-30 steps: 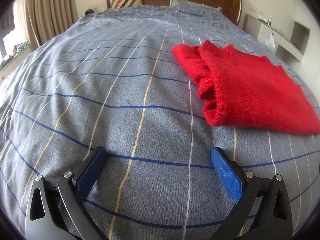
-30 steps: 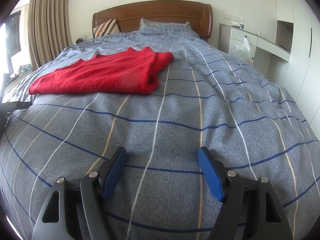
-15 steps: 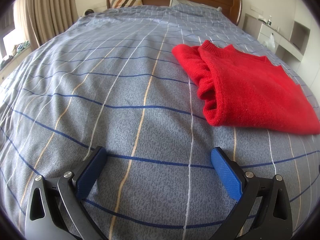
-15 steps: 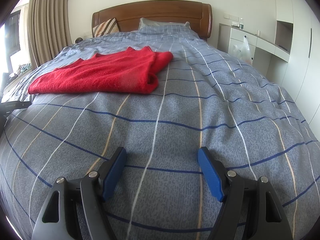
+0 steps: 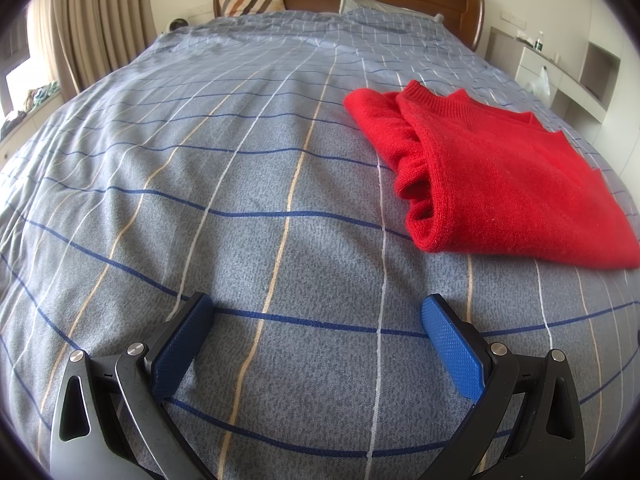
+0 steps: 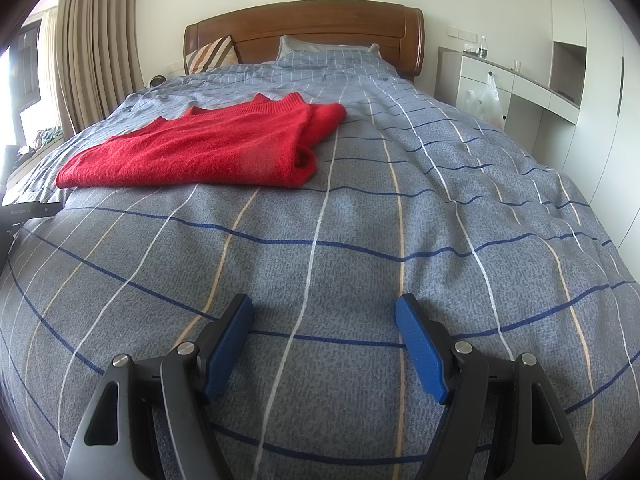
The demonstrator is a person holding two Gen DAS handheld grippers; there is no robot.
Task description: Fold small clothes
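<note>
Nothing has moved since the earlier frames: both grippers and the garment sit exactly where they were. Ahead of both grippers spreads the bed (image 5: 248, 184), covered by a grey-blue checked duvet that runs up to a wooden headboard (image 6: 312, 24). On it lies the red sweater (image 5: 496, 184), ahead and to the right of the left gripper (image 5: 316, 328), and ahead and to the left of the right gripper (image 6: 324, 328). It looks partly folded, one side turned in and the sleeve bundled along that edge, so the fold seems either just finished or paused between passes. Both grippers hang over bare duvet with jaws spread wide and nothing between them, well apart from the sweater. If another fold is wanted, the next move calls for reaching forward to the near hem, each gripper taking a corner, pinching only the knit and not the duvet beneath.
</note>
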